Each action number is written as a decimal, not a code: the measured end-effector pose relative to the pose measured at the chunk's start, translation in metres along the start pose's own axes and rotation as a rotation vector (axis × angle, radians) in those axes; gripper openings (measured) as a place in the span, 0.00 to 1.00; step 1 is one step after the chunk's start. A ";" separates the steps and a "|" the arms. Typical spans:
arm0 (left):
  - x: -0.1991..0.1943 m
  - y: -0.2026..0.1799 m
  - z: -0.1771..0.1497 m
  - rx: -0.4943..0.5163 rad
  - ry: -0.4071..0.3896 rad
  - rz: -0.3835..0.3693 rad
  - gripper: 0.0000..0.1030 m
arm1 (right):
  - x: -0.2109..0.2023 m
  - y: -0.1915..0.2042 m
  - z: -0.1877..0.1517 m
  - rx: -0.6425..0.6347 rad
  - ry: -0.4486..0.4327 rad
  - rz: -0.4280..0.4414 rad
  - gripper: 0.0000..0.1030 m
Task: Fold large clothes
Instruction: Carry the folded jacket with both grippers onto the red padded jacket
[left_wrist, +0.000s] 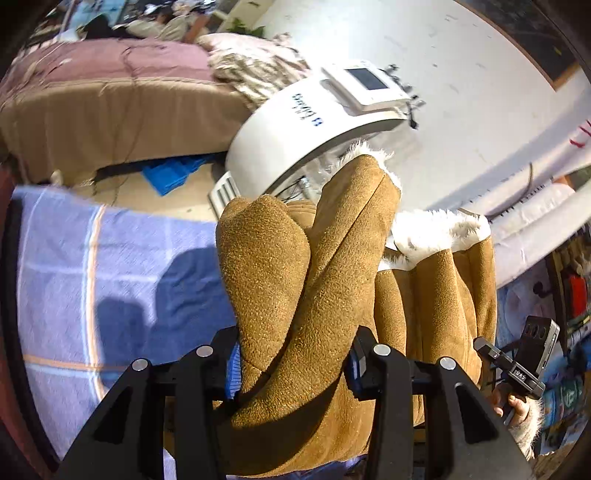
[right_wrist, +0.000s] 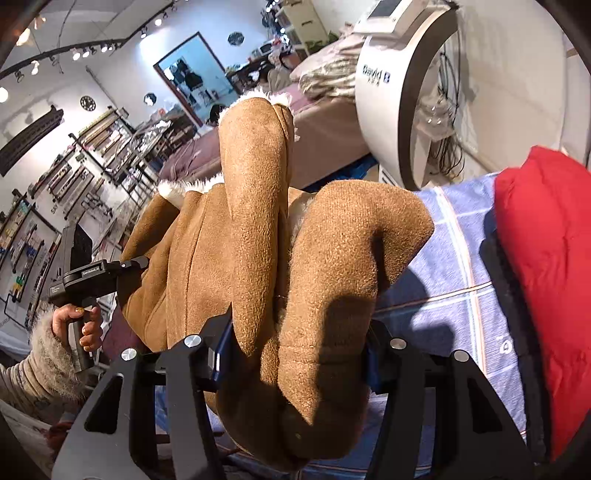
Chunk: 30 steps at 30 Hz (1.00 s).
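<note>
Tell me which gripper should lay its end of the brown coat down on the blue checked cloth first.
Probably the right gripper: it grips the brown coat directly over bare blue checked cloth. The left gripper holds its end toward the cloth's edge.

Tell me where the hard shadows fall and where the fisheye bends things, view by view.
Left wrist view: a sharp dark shadow lies on the blue checked sheet beside the brown coat; the white machine curves strongly. Right wrist view: a deep shadow crosses the coat's sleeve above the right tongs; ceiling track lights bow, slightly glaring.
</note>
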<state>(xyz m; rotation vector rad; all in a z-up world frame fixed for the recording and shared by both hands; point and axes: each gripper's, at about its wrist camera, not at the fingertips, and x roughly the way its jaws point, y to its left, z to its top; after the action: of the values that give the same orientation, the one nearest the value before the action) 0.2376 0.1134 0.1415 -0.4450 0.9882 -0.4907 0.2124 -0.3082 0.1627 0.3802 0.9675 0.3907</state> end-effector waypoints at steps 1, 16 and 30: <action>0.012 -0.025 0.015 0.050 0.000 -0.028 0.40 | -0.017 -0.009 0.006 0.009 -0.039 -0.020 0.53; 0.326 -0.370 0.052 0.433 0.347 -0.442 0.41 | -0.305 -0.179 -0.055 0.442 -0.619 -0.548 0.56; 0.475 -0.372 0.001 0.509 0.503 -0.276 0.72 | -0.221 -0.371 -0.266 1.221 -0.830 -0.262 0.71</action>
<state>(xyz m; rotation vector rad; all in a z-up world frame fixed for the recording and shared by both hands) 0.3874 -0.4612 0.0311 0.0117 1.2357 -1.1086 -0.0702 -0.6995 0.0071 1.3699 0.3094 -0.6382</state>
